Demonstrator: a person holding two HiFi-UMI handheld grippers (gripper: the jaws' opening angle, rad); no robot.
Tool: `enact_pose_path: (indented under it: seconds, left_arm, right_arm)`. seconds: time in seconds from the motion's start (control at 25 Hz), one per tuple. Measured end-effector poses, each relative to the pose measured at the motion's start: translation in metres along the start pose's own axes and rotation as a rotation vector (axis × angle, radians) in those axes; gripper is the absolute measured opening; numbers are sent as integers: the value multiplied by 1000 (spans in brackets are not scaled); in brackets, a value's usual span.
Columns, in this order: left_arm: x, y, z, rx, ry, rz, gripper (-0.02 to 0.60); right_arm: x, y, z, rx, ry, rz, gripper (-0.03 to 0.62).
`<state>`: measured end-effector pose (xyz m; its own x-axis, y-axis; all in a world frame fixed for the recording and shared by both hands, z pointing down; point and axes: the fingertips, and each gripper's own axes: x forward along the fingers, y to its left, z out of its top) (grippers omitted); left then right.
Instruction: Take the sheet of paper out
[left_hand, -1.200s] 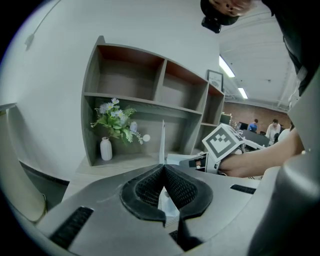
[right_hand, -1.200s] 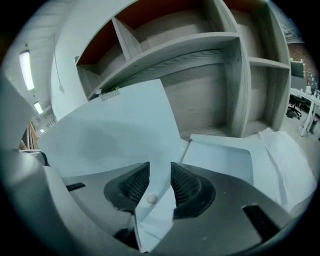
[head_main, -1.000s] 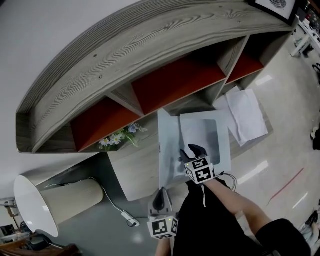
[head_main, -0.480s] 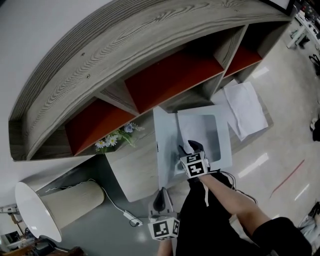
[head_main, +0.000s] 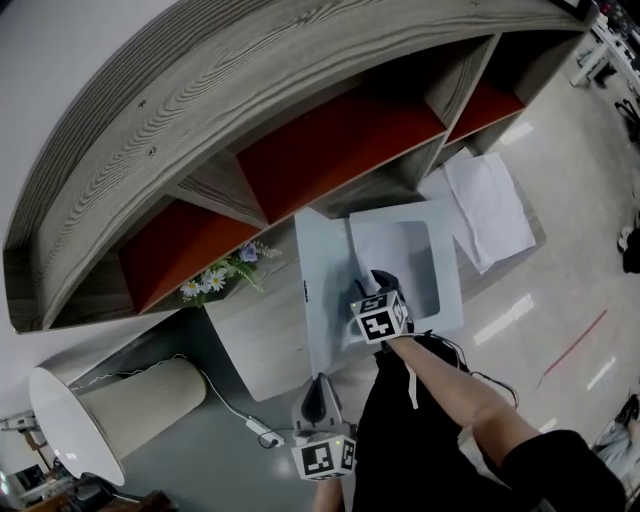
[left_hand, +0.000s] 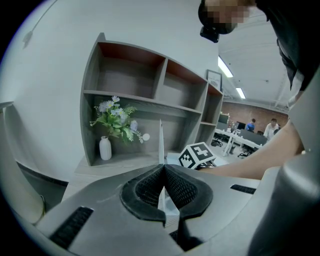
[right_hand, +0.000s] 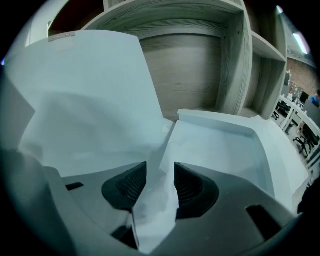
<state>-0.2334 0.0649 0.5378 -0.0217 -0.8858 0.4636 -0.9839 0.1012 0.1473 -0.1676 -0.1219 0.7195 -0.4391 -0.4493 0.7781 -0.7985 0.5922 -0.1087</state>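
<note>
Left gripper (left_hand: 163, 172) pinches upright pale cardboard box lid (head_main: 318, 270). Right gripper (right_hand: 160, 172), jaws spread, straddles crumpled white paper sheet (right_hand: 155, 215) beside lid; a hard close could tear it.

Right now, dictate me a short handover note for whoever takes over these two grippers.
Left gripper: shut on the edge of the raised lid of the flat white box, holding it open.
Right gripper: open, down inside the box, with a lifted edge of the white paper sheet between its jaws; pads not pressing.
Done: box opened.
Left: close on the sheet and draw it out; it lies in the box.
</note>
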Motion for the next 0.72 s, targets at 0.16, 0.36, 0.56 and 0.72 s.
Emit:
enact_pose_path:
  seconds: [0.16,0.36,0.56,0.72]
  left_arm:
    - [0,-1,0,-1,-1,-4,14]
    - [-1,-1,0,1,4,1,14]
    - [-1,2,-1,4,7,6,12]
    - [-1,1,-1,6,5,-1,12]
  right_arm:
    - [3,0,-1,-17,17,-9,136]
    - [6,-2,-6,-32,33,-27,113]
    - [4,-8,-5,-17,34,-46,63]
    - [1,-7,-2,-18,24,-48,33]
